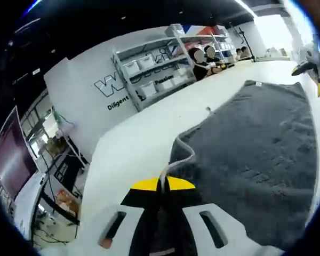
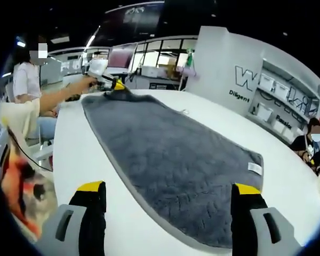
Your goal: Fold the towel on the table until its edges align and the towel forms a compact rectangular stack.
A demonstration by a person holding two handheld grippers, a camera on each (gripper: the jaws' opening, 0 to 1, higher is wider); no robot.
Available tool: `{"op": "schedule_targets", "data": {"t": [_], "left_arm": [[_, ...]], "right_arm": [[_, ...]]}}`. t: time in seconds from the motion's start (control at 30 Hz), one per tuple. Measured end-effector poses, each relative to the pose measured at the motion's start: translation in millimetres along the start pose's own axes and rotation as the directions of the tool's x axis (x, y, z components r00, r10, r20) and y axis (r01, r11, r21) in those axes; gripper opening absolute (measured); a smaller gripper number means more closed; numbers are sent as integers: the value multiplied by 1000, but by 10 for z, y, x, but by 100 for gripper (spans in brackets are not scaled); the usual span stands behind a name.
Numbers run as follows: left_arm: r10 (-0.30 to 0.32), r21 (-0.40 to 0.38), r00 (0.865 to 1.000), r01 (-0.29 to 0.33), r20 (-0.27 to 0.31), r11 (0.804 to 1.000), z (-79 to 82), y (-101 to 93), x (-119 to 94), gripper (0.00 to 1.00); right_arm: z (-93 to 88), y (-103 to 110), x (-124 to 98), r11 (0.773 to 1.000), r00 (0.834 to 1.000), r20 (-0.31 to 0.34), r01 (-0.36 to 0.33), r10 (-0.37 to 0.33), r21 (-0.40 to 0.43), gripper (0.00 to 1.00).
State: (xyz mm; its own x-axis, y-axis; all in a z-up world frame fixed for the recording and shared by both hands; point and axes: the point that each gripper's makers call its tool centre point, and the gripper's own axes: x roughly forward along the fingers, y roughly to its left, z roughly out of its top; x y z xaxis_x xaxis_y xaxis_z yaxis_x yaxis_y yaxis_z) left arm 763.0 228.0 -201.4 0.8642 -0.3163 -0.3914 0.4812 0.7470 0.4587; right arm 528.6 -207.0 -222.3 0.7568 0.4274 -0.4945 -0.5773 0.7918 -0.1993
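Grey towel [image 2: 170,160] lying spread flat on the white table [image 2: 80,154], one near corner raised. Left gripper [image 1: 162,184], jaws closed, pinches that corner; in the right gripper view it appears at the towel's far end. Right gripper [image 2: 168,194], jaws wide apart, hovers over the opposite short edge, holding nothing

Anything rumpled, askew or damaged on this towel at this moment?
Only one corner: the left gripper pinches it up off the table, so the towel bunches there. The rest lies flat, undamaged.
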Motion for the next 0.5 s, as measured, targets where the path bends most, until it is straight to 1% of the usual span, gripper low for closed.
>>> {"op": "schedule_targets", "data": {"t": [0.03,0.1,0.17,0.27,0.3,0.37,0.43,0.5], "left_arm": [[21,19,1000,-20,-19,1000,-19,83,30,2],[33,19,999,-33,-28,999,-18,170,74,2],[68,15,997,-67,-36,998,-18,309,119,2],[117,11,992,-117,-56,993,-28,515,204,2],[132,20,989,-131,-66,991,-35,575,239,2],[178,79,980,-171,-90,982,-54,711,316,2],[189,129,976,-175,-108,976,-71,756,407,2],[200,153,972,-180,-124,972,-94,780,484,2]], "right_arm": [[-4,-2,-4,1000,1000,0,1,-1,0,99],[-14,-10,-11,1000,1000,1,2,-2,3,99],[-18,-21,-8,1000,1000,2,3,-3,7,99],[-29,-19,3,1000,1000,-3,0,0,8,99],[-33,-17,6,1000,1000,-6,-1,1,7,99],[-31,-9,4,1000,1000,-8,-3,3,3,99],[-22,-2,1,1000,1000,-3,-4,4,1,99],[-20,-1,3,1000,1000,0,-4,4,2,99]]}}
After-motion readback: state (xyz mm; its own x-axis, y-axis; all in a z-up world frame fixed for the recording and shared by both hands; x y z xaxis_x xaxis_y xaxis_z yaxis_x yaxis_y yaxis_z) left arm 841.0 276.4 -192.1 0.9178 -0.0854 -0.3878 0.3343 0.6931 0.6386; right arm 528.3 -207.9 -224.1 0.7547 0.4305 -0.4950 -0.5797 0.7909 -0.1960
